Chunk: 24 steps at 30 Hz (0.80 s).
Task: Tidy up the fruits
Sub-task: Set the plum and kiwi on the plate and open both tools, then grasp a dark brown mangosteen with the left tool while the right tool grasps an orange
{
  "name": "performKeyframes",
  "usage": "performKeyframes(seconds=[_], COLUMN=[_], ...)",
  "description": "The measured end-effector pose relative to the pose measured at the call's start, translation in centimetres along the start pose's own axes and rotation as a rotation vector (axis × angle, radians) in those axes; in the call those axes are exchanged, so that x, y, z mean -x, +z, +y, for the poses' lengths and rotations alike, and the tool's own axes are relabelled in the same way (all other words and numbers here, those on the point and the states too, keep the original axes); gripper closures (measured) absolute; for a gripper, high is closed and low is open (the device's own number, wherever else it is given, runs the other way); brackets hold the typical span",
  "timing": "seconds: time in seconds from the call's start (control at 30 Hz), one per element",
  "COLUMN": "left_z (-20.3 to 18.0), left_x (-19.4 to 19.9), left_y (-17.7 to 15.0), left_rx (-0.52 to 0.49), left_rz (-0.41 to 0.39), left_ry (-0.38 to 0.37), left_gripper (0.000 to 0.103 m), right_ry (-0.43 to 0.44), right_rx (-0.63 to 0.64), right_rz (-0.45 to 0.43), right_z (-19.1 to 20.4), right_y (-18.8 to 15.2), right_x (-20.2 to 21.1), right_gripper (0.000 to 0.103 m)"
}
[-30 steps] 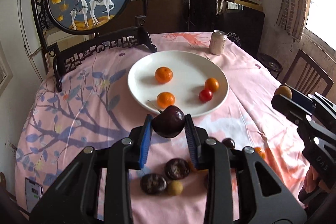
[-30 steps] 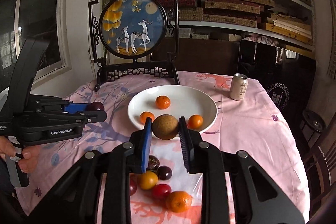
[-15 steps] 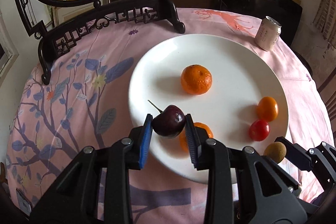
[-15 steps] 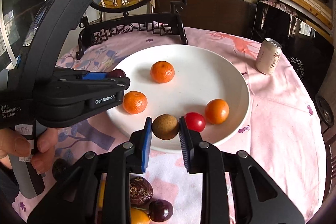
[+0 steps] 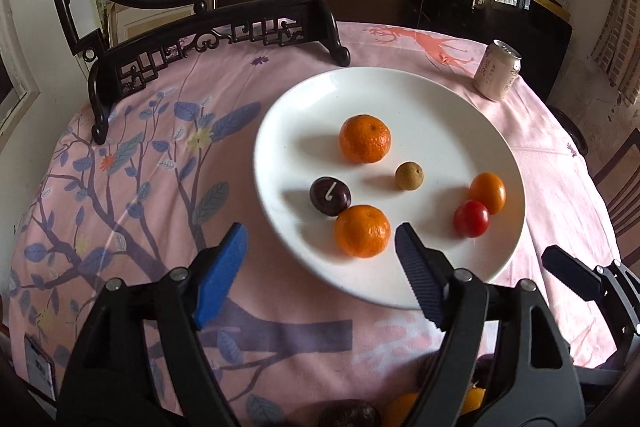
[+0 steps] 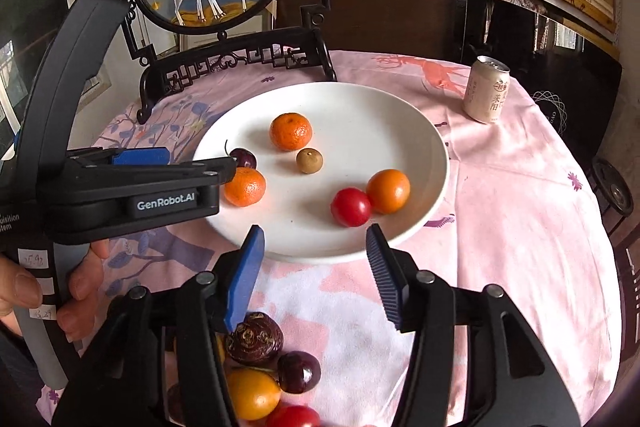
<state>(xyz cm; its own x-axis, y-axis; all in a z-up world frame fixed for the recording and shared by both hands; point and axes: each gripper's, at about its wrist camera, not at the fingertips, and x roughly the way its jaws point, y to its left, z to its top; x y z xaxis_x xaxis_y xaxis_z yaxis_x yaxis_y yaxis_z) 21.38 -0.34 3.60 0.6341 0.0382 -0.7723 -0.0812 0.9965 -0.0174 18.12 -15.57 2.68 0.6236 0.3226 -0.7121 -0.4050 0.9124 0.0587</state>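
Left wrist view: the left gripper [image 5: 320,259] has just spread its jaws, nothing between them; the cherry [image 5: 330,195] lies on the plate [image 5: 400,87], touching a mandarin [image 5: 362,231]. The right gripper [image 6: 314,259] jaws have also just parted, empty, and the longan [image 6: 309,160] sits mid-plate.

Left gripper [image 5: 320,259] just opened, empty; cherry [image 5: 330,195] lies on plate [image 5: 400,87]
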Motion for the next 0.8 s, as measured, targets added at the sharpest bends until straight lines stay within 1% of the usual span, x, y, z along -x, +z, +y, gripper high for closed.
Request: performKeyframes(seconds=[0.03, 0.1, 0.17, 0.37, 0.43, 0.63, 0.8], left_z=[0.0, 0.1, 0.3, 1.4, 1.8, 3.1, 4.2], left_x=[0.6, 1.8, 3.1, 6.5, 7.3, 8.5, 8.2], left_y=[-0.4, -1.4, -2.4, -6.2, -7.6, -11.6, -14.0], left_rx=[-0.007, -0.02, -0.035, -0.064, -0.074, -0.106, -0.114], left_rz=[-0.005, -0.021, -0.036, -0.075, -0.085, -0.068, -0.029], left_ry=[0.007, 0.003, 0.0, -0.011, -0.003, 0.004, 0.0], left_gripper=[0.018, 0.018, 0.014, 0.01, 0.01, 0.01, 0.01], right_ry=[0.0, -0.008, -0.015, -0.033, -0.029, -0.003, 0.0], right_rx=[-0.002, -0.007, -0.019, -0.046, -0.065, -0.119, -0.1], right_rz=[0.001, 0.002, -0.003, -0.006, -0.008, 0.026, 0.071], right_z=[-0.1, -0.4, -0.6, -1.1, -1.2, -0.8, 0.5], right_y=[-0.3, -1.1, -2.0, -5.2, -6.4, -9.6, -11.7], right_x=[0.5, 1.6, 2.8, 6.1, 6.8, 7.6, 7.3], right_gripper=[0.05, 0.049, 0.049, 0.049, 0.048, 0.048, 0.048])
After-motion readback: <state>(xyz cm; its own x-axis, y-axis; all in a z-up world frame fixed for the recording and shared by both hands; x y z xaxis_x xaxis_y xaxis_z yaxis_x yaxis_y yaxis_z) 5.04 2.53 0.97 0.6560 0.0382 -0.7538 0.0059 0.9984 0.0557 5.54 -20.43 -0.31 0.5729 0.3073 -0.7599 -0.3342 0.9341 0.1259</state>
